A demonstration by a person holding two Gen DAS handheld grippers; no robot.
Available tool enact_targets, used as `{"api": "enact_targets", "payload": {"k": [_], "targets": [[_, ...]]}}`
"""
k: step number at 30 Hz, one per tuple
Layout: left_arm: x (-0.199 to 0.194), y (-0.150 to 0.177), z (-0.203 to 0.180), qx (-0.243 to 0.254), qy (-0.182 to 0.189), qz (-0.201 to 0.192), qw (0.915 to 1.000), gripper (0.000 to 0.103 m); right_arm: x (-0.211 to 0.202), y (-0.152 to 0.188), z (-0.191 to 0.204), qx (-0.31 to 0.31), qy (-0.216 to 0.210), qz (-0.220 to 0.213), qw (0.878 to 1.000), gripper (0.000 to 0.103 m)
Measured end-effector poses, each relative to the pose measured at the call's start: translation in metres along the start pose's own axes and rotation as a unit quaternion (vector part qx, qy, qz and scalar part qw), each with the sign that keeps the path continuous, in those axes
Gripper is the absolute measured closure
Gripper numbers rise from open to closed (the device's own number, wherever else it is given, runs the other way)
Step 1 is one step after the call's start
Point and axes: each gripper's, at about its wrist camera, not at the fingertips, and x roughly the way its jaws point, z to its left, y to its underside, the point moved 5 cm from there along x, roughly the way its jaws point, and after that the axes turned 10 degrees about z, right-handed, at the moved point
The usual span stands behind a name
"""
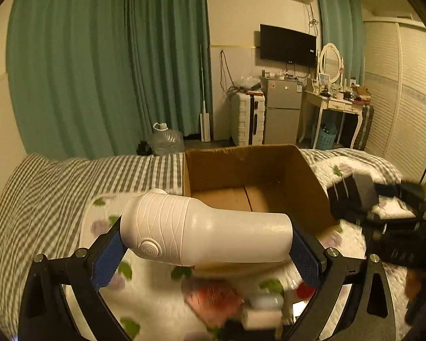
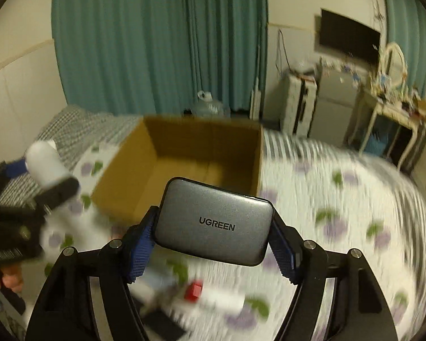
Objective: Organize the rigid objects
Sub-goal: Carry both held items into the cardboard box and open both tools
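My left gripper (image 1: 207, 244) is shut on a white plastic bottle-shaped device (image 1: 201, 230), held sideways above the bed, just in front of an open cardboard box (image 1: 255, 170). My right gripper (image 2: 213, 236) is shut on a grey UGREEN charger (image 2: 213, 221), held in the air just short of the same box (image 2: 184, 147). The box looks empty inside. The left gripper with the white device also shows at the left of the right wrist view (image 2: 45, 167). The right gripper shows at the right of the left wrist view (image 1: 363, 196).
Several small loose items (image 1: 241, 304) lie blurred on the floral quilt (image 2: 340, 213) below the grippers, among them a red one (image 2: 193, 289). Beyond the bed stand a water jug (image 1: 167, 139), a suitcase (image 1: 247, 119), a small fridge (image 1: 281, 110) and a dressing table (image 1: 332, 102).
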Motion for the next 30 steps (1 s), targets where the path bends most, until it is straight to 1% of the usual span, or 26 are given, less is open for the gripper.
{"api": "enact_targets", "payload": {"k": [3, 5, 8, 11, 12, 13, 14, 15, 17, 20, 22, 23, 25, 28, 30], "targets": [[0.029, -0.011, 0.0, 0.001, -0.005, 0.013, 0.9999, 0.002, 0.031, -0.027, 0.0, -0.007, -0.011, 0.008, 1.0, 0.03], [0.042, -0.012, -0.002, 0.002, 0.0, 0.02, 0.9998, 0.002, 0.053, -0.035, -0.001, -0.008, -0.019, 0.017, 1.0, 0.03], [0.064, -0.009, -0.007, 0.014, -0.003, 0.035, 0.9993, 0.002, 0.082, -0.041, -0.003, 0.004, -0.03, 0.029, 0.999, 0.03], [0.078, -0.008, -0.012, 0.016, 0.003, 0.04, 0.999, 0.002, 0.098, -0.038, -0.003, 0.004, -0.042, 0.034, 0.999, 0.031], [0.079, -0.009, -0.013, 0.018, 0.0, 0.034, 0.9992, 0.002, 0.098, -0.038, -0.004, 0.011, -0.052, 0.027, 0.998, 0.03], [0.079, -0.009, -0.014, 0.021, 0.001, 0.028, 0.9994, 0.002, 0.097, -0.04, -0.005, 0.016, -0.056, 0.027, 0.998, 0.023], [0.078, -0.009, -0.017, 0.022, 0.01, 0.021, 0.9995, 0.002, 0.094, -0.04, -0.007, 0.021, -0.057, 0.029, 0.998, 0.009], [0.078, -0.01, -0.017, 0.022, 0.018, 0.016, 0.9995, 0.001, 0.091, -0.042, -0.009, 0.026, -0.06, 0.029, 0.997, 0.006], [0.079, -0.013, -0.023, 0.031, 0.018, 0.016, 0.9992, 0.0, 0.078, -0.046, -0.01, 0.037, -0.082, 0.026, 0.996, 0.006], [0.078, -0.013, -0.027, 0.043, 0.005, 0.015, 0.999, 0.0, 0.063, -0.047, -0.008, 0.035, -0.11, 0.035, 0.993, 0.006], [0.075, -0.016, -0.03, 0.04, 0.016, 0.007, 0.9991, 0.0, 0.057, -0.046, 0.001, 0.015, -0.128, 0.05, 0.99, 0.006], [0.071, -0.018, -0.032, 0.039, 0.02, -0.001, 0.999, 0.0, 0.056, -0.045, 0.005, 0.008, -0.132, 0.055, 0.99, 0.006], [0.068, -0.021, -0.035, 0.041, 0.019, -0.006, 0.999, 0.0, 0.057, -0.043, 0.009, -0.001, -0.131, 0.058, 0.99, 0.006], [0.067, -0.022, -0.037, 0.046, 0.017, -0.003, 0.9988, 0.0, 0.056, -0.039, 0.004, 0.005, -0.126, 0.054, 0.991, 0.006], [0.065, -0.02, -0.034, 0.044, 0.015, 0.0, 0.9989, 0.0, 0.048, -0.035, -0.002, 0.016, -0.121, 0.045, 0.992, 0.006]]}}
